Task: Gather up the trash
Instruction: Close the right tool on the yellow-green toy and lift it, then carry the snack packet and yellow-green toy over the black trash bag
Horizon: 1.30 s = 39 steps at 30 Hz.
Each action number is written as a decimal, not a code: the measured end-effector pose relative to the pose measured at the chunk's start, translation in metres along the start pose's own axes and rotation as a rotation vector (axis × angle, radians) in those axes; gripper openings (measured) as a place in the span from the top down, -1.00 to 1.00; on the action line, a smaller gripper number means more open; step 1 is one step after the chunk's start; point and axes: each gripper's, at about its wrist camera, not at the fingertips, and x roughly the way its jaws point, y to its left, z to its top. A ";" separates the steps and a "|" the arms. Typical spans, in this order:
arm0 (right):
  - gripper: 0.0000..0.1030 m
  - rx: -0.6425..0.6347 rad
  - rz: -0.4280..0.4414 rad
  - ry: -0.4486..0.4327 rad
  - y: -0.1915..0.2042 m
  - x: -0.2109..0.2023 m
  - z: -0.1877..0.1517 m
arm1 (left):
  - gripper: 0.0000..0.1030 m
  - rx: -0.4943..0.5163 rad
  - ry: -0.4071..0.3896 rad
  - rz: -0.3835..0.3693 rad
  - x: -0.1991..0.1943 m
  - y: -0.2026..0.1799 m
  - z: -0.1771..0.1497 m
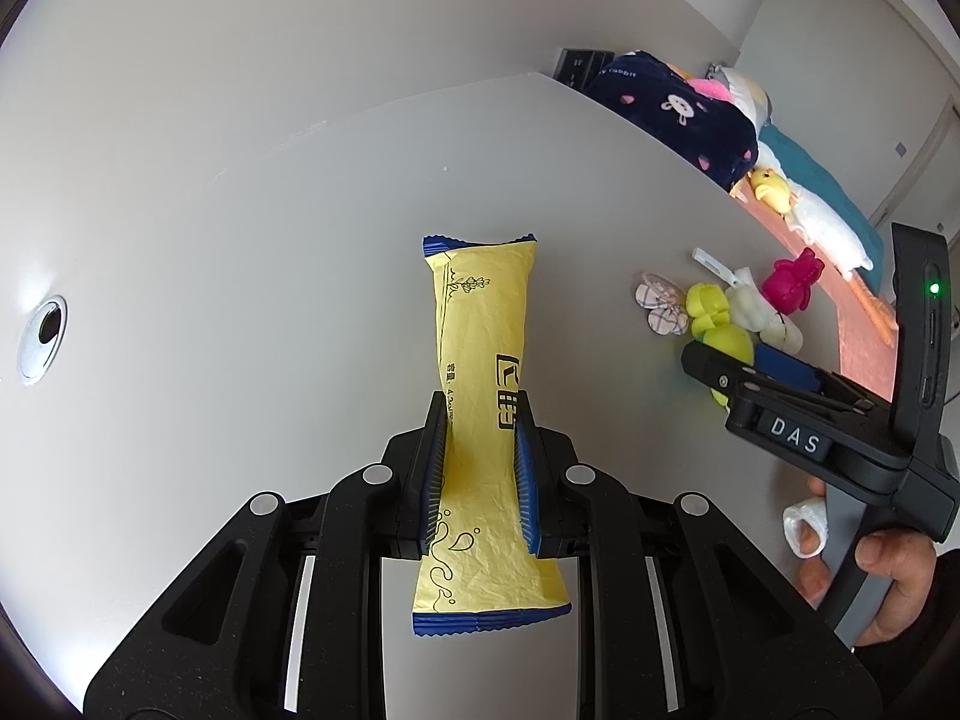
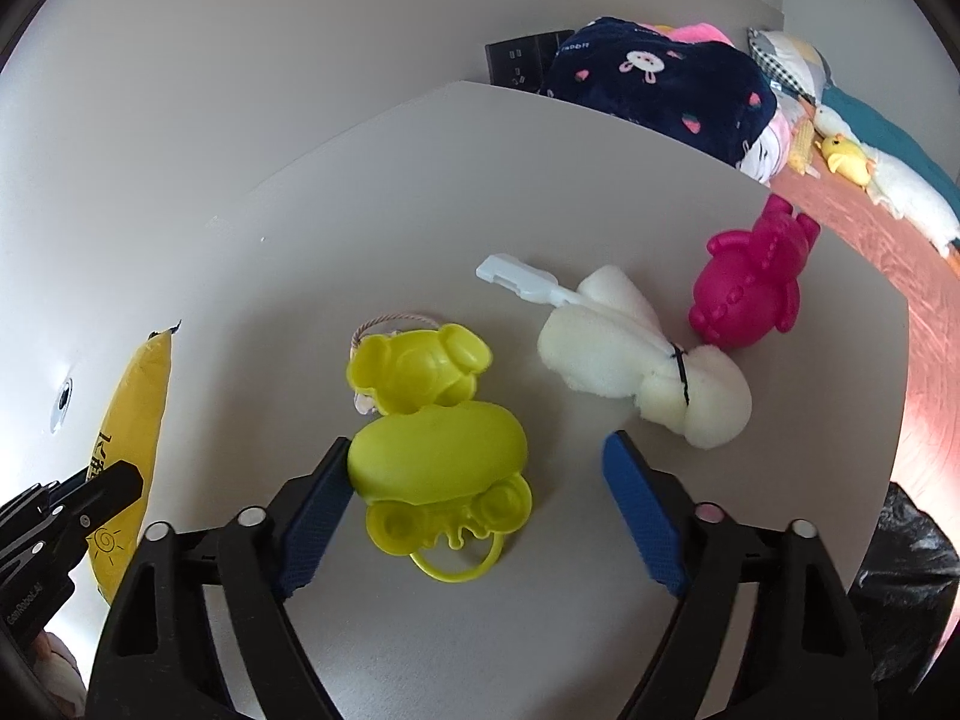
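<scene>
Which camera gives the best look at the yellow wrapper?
The left wrist view: the yellow wrapper fills the centre, end to end, clamped in the left hand-held gripper. The right wrist view shows only a curved strip of it at the left edge, partly behind that gripper.

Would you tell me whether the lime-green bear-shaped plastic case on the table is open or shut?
Open: the lime-green bear-shaped plastic case lies spread in two halves on the white table, one hollow side up.

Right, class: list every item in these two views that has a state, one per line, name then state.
left hand-held gripper: shut on the yellow packet
yellow packet: sealed, held above the table
right hand-held gripper: open, around the green case
green case: lying on the table
pink bear mould: lying flat
</scene>
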 end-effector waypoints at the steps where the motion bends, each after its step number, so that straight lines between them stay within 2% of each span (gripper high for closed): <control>1: -0.12 -0.010 0.010 0.003 0.001 0.000 0.001 | 0.61 0.000 0.002 0.000 0.000 0.000 0.000; 9: -0.12 0.025 0.053 0.019 -0.004 -0.004 0.001 | 0.61 0.012 0.003 0.001 -0.002 -0.003 0.000; 18: -0.12 0.035 0.068 -0.022 -0.008 -0.032 -0.005 | 0.61 0.046 -0.017 -0.007 -0.013 -0.015 0.001; 31: -0.12 0.090 0.086 -0.096 -0.033 -0.084 -0.018 | 0.61 0.132 -0.044 -0.056 -0.037 -0.052 -0.008; 39: -0.12 0.109 0.068 -0.135 -0.054 -0.113 -0.035 | 0.61 0.190 -0.044 -0.084 -0.042 -0.080 -0.013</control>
